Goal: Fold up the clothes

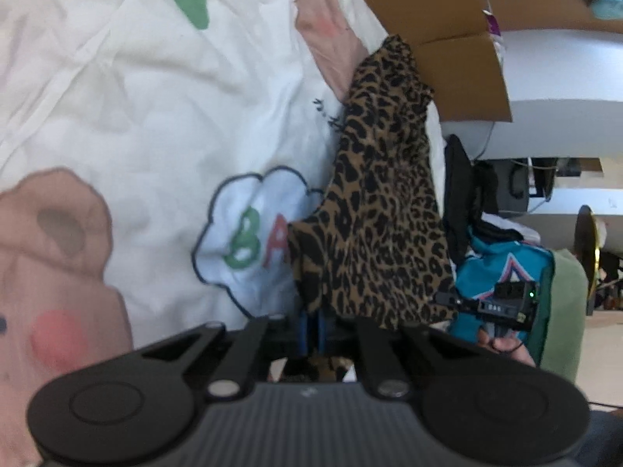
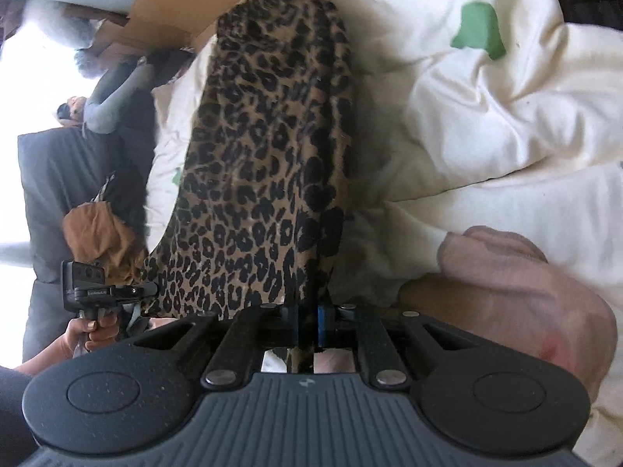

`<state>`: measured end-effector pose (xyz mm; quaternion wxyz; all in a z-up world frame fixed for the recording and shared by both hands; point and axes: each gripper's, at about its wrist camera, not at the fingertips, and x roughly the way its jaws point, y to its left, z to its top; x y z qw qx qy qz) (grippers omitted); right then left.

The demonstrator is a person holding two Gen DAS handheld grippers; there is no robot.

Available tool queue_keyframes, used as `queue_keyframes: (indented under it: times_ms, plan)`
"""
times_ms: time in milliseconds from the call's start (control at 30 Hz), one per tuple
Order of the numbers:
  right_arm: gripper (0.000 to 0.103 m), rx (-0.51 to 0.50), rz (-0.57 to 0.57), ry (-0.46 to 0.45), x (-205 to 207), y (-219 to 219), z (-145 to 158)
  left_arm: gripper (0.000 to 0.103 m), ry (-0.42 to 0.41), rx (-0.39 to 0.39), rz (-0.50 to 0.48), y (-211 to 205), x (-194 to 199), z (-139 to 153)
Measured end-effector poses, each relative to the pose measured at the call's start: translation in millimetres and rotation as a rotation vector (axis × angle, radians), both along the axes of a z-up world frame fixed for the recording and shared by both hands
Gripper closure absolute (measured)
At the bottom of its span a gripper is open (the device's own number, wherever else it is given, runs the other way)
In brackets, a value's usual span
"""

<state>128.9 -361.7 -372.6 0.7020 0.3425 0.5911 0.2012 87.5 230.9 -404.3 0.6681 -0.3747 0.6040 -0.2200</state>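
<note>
Left wrist view: the left gripper (image 1: 311,327) has its blue fingers (image 1: 321,330) pressed together on an edge of the leopard-print garment (image 1: 381,210), which hangs slack and runs away over the bed's white printed duvet (image 1: 136,97). The right gripper (image 1: 502,303) shows at the cloth's other corner, a hand (image 1: 506,344) beneath it. From the right wrist view, the right gripper (image 2: 309,319) is likewise pinching the garment (image 2: 272,136), cloth passing between its fingers (image 2: 323,321); the left gripper (image 2: 109,292) sits at the far corner.

To my eye this is the lift-and-spread step: the piece is held up by two corners, its far end resting on the duvet (image 2: 486,116). Next it wants stretching taut between the hands, then laying flat on the bed, clear of the cardboard box (image 1: 447,39), before any fold.
</note>
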Motion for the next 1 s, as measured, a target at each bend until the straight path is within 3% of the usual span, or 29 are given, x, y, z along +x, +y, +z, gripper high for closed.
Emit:
queue_keyframes:
  times_ms: [400,600,1000]
  plan:
    - [0.097,0.015,0.055,0.013,-30,-9,35,0.098,0.022,0.031,-0.056,0,-38,51]
    - [0.098,-0.005,0.061,0.035,-49,-12,41,0.098,0.027,0.043,-0.060,-12,-50,52]
    - [0.098,-0.045,0.026,-0.010,-43,-5,56,0.098,-0.075,0.046,-0.039,-16,-16,75]
